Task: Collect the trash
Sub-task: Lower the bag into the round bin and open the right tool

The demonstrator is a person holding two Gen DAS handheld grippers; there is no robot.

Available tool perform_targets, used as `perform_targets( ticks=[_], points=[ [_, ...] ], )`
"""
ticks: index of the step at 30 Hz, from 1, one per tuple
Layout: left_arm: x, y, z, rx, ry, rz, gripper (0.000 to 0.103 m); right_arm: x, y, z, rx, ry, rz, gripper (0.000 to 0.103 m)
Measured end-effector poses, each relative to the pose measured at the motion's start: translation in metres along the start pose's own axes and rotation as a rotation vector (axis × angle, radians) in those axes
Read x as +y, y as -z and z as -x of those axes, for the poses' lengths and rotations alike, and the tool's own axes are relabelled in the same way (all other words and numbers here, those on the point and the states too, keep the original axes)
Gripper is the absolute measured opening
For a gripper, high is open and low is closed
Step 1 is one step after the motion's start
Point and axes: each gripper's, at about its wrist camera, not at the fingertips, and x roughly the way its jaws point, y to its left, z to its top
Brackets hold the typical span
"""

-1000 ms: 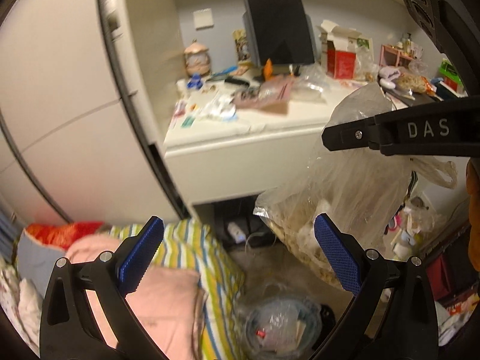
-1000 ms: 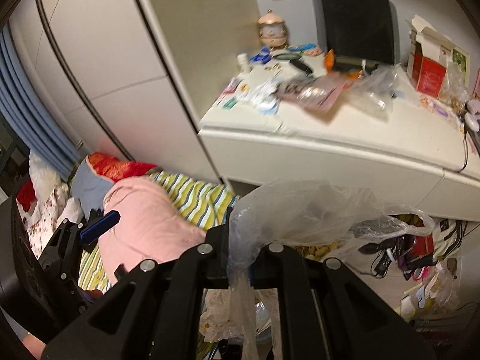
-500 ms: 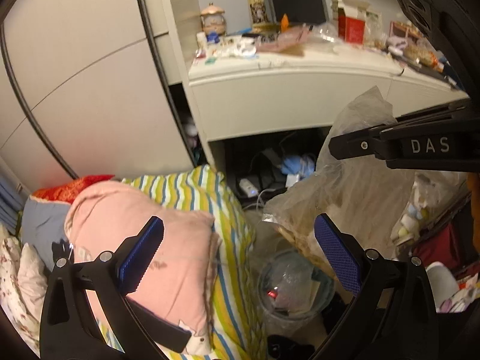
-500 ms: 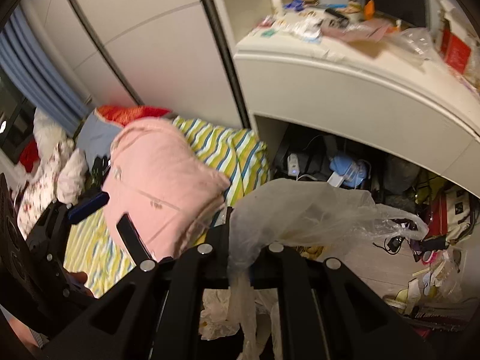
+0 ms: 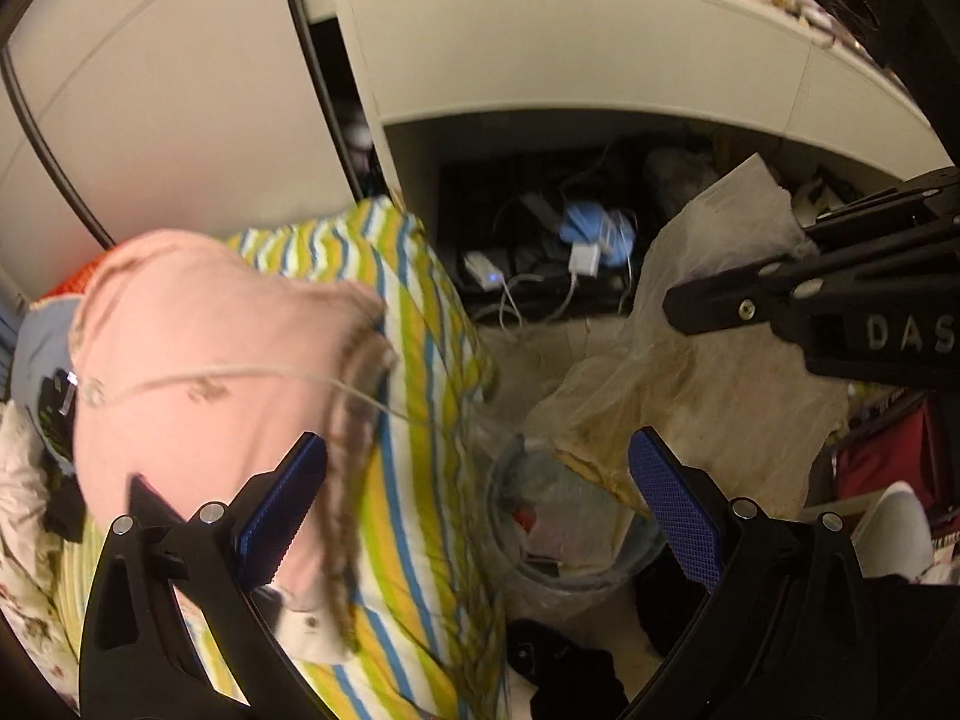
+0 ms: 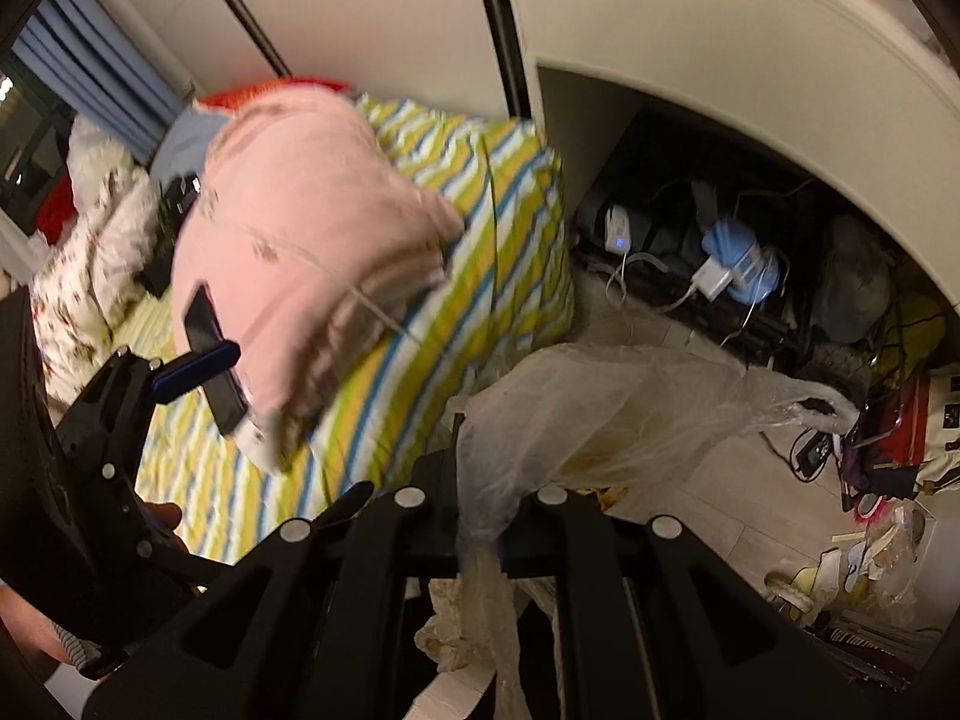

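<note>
My right gripper [image 6: 477, 525] is shut on the gathered top of a clear plastic trash bag [image 6: 600, 420] that hangs below it with yellowish scraps inside. The same bag [image 5: 708, 360] shows in the left wrist view, held up by the right gripper [image 5: 708, 306]. My left gripper [image 5: 474, 507] is open and empty, its blue pads spread wide. Below it stands a small round bin [image 5: 564, 528] lined with clear plastic, with bits of rubbish in it. The bag hangs just right of and above the bin.
A bed with a striped yellow-blue cover [image 5: 420, 420] and a pink quilt [image 5: 198, 360] lies left of the bin. A white desk [image 5: 600, 60] overhangs chargers and cables [image 5: 576, 252]. More clutter lies on the floor at the right [image 6: 870, 558]. A phone [image 6: 213, 360] rests on the quilt.
Both grippers have dropped and tilted down from desk-top height toward the floor. The bin has come closer under the left gripper. The right gripper's hold on the bag is unchanged.
</note>
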Motion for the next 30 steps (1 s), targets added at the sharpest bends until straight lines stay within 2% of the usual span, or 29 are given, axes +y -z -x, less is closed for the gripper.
perform_targets(
  ticks=[10,18,26,30],
  points=[
    [-0.015,0.056,-0.089,0.085,0.032,0.045,0.098,-0.016,0.034,-0.109,0.142,0.005,0.044,0.009],
    [-0.037,0.093,-0.159,0.125,0.084,0.002,0.098,-0.032,0.055,-0.187,0.205,0.017,0.089,0.009],
    [-0.044,0.114,-0.216,0.158,0.093,-0.003,0.098,-0.043,0.064,-0.239,0.236,0.026,0.102,0.009],
    [-0.048,0.12,-0.229,0.184,0.098,-0.012,0.098,-0.048,0.068,-0.258,0.266,0.048,0.109,0.009]
  ],
)
